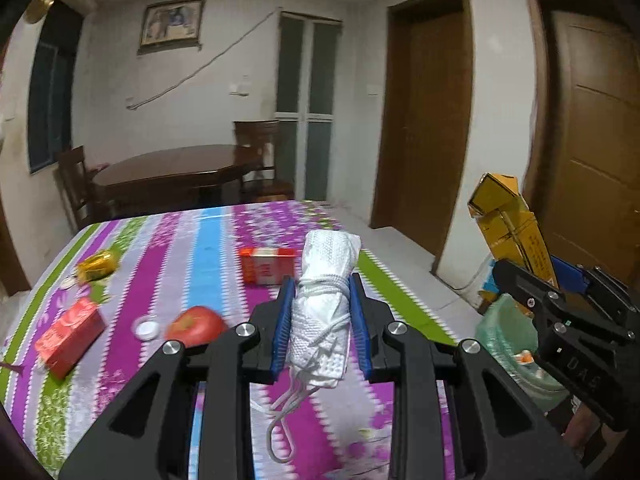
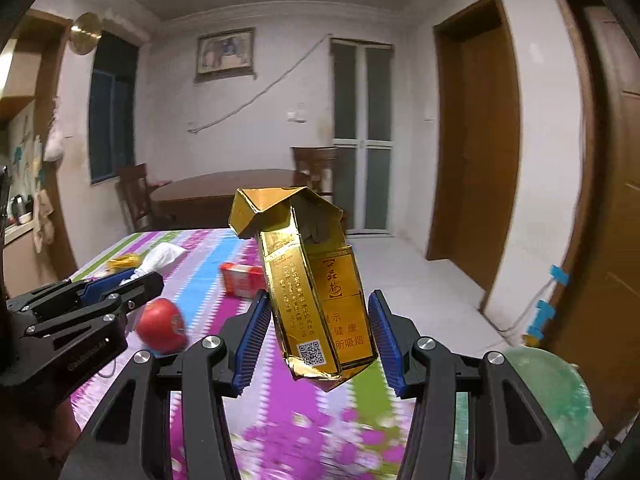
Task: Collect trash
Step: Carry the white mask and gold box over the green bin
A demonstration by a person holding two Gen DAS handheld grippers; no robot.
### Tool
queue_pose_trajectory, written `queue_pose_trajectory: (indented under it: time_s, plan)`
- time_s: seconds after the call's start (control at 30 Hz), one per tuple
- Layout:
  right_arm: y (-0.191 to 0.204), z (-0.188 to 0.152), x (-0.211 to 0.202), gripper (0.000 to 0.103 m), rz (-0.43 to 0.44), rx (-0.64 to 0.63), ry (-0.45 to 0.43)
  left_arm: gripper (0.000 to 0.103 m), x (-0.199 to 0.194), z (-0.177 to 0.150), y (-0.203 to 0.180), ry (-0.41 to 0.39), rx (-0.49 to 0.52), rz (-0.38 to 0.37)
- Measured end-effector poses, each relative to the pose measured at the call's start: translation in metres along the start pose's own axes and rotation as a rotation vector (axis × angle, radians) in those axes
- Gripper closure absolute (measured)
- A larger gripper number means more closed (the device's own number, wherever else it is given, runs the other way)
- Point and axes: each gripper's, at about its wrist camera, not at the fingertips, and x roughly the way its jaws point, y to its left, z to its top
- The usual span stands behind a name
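Fingers of left gripper clamped on rolled white mask; right gripper pinching crumpled gold carton, both lifted above striped worktop.
Green-lined bin sits just off worktop's right edge, under right gripper. Best to carry both loads level over bin mouth, centre above liner, then release one at a time; watch mask's dangling cord. Red cartons, tomato, yellow wrapper remain on worktop.

Striped table: tomato, red boxes
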Motion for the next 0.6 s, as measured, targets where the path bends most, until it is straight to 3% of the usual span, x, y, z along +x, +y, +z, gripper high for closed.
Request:
queue_pose_trajectory:
  time_s: [0.6]
  plan:
    - [-0.203,-0.038,-0.059,0.051,-0.285,0.105,0.057,0.077,0.04,-0.001,-0.135,0.029,0.133,-0.227]
